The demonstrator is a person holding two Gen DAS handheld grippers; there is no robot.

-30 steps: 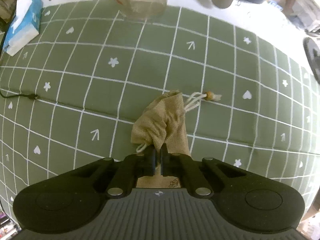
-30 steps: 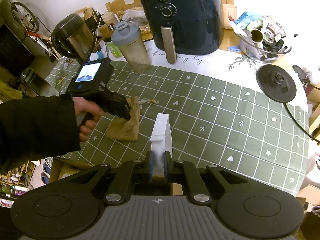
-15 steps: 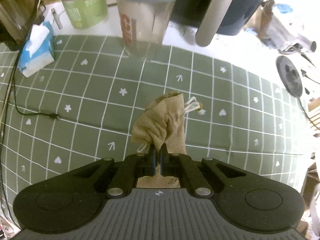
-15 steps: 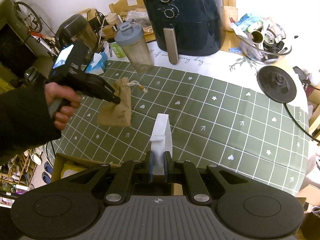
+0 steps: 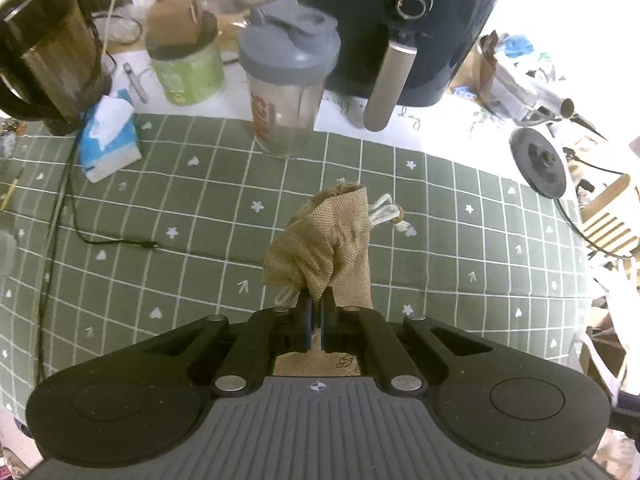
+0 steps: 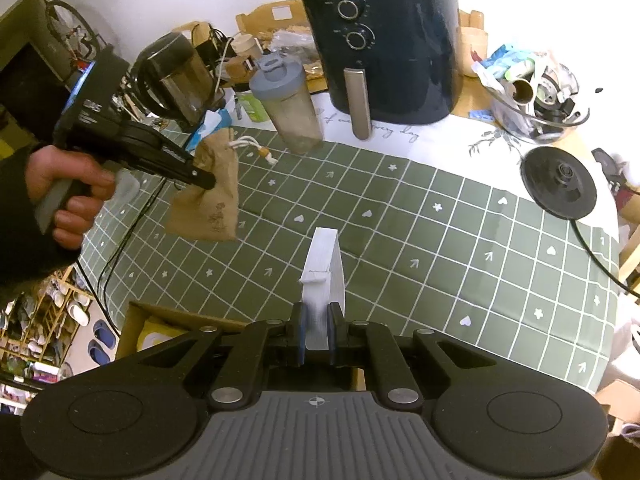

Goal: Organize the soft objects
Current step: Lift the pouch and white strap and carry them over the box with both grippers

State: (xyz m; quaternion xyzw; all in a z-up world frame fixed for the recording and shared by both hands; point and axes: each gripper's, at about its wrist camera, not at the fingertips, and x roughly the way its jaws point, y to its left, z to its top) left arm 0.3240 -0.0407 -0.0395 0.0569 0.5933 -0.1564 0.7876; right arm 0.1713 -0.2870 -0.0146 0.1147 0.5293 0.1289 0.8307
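On my far left stands a dark kettle (image 5: 44, 52), and I cannot see inside it. Next comes a blue tissue pack (image 5: 108, 136) with a white tissue poking out of its top, then a green tub (image 5: 188, 74) with a dark lid on. After that is a clear shaker bottle (image 5: 286, 80) with a grey lid, and it looks empty. Behind it sits the big dark air fryer (image 6: 384, 48). Far to the right is a glass bowl (image 6: 536, 100) stuffed with wrappers and small bits. Down by the table's near edge is a cardboard box (image 6: 152, 326) with something yellow in it (I can't tell what). My left claw (image 5: 316, 300) is squeezed tight on a brown cloth pouch (image 5: 324, 248). It pinches a bunched fold near the top, and the rest of the pouch hangs in the air above the green checked tablecloth (image 5: 160, 200), not touching it. The pouch's white string with a little bead (image 5: 394, 216) dangles off to one side. My right claw (image 6: 316, 328) is clamped on a white folded strip (image 6: 324, 276). The strip sticks out forward between my two fingers, over the tablecloth. The pouch is off to the left of that strip, well apart from it.
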